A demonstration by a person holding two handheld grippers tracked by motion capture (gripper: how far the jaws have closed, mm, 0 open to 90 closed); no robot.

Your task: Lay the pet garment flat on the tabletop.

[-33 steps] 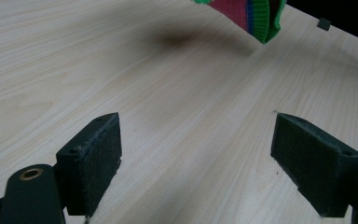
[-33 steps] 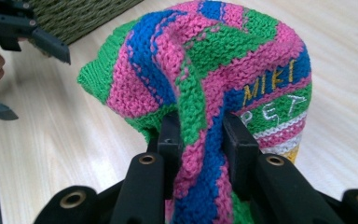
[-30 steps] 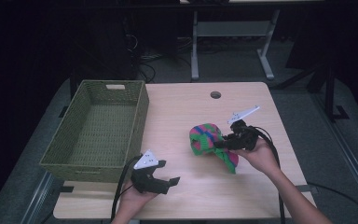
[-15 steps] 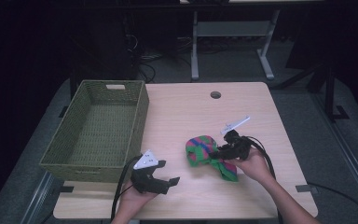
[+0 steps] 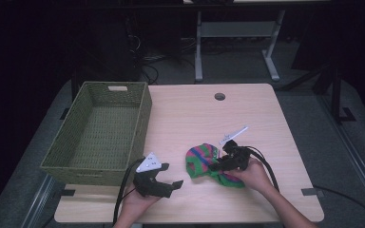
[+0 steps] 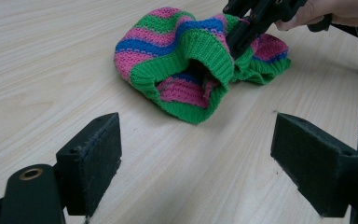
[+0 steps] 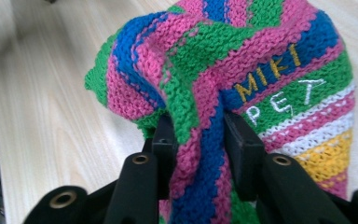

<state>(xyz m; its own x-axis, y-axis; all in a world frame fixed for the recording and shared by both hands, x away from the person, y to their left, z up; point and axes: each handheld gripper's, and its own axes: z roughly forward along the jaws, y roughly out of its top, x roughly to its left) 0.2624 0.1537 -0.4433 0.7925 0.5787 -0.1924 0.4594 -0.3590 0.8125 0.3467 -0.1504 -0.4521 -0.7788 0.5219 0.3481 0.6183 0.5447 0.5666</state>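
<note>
Right gripper [image 5: 217, 166] has its two black jaws on either side of a bunched fold of the striped knit garment [image 5: 204, 161]. They have just been opening a little, yet in the right gripper view the pads [image 7: 165, 140] still press the wool from both sides, so the grip holds. From that gripper the garment spreads toward the table's left and also tucks back under the right hand [image 5: 252, 173]. It lies on the wooden table [image 5: 190, 114], in the near right part, well apart from the woven basket [image 5: 100, 130].

The garment's long axis runs roughly across the table, left to right in the high view. In the left gripper view its green ribbed opening [image 6: 186, 74] gapes toward that camera — that is, toward the left gripper [image 5: 166, 183]. Stitched letters on one stripe read "MIKI PET" [image 7: 279, 88].

Left gripper rests on the table near the front edge, just by the basket's near corner. Its jaws stand wide apart with nothing between them, the garment lying ahead of them and not touching.

Counted: one garment, one basket, one table, two grippers — each in one hand.
</note>
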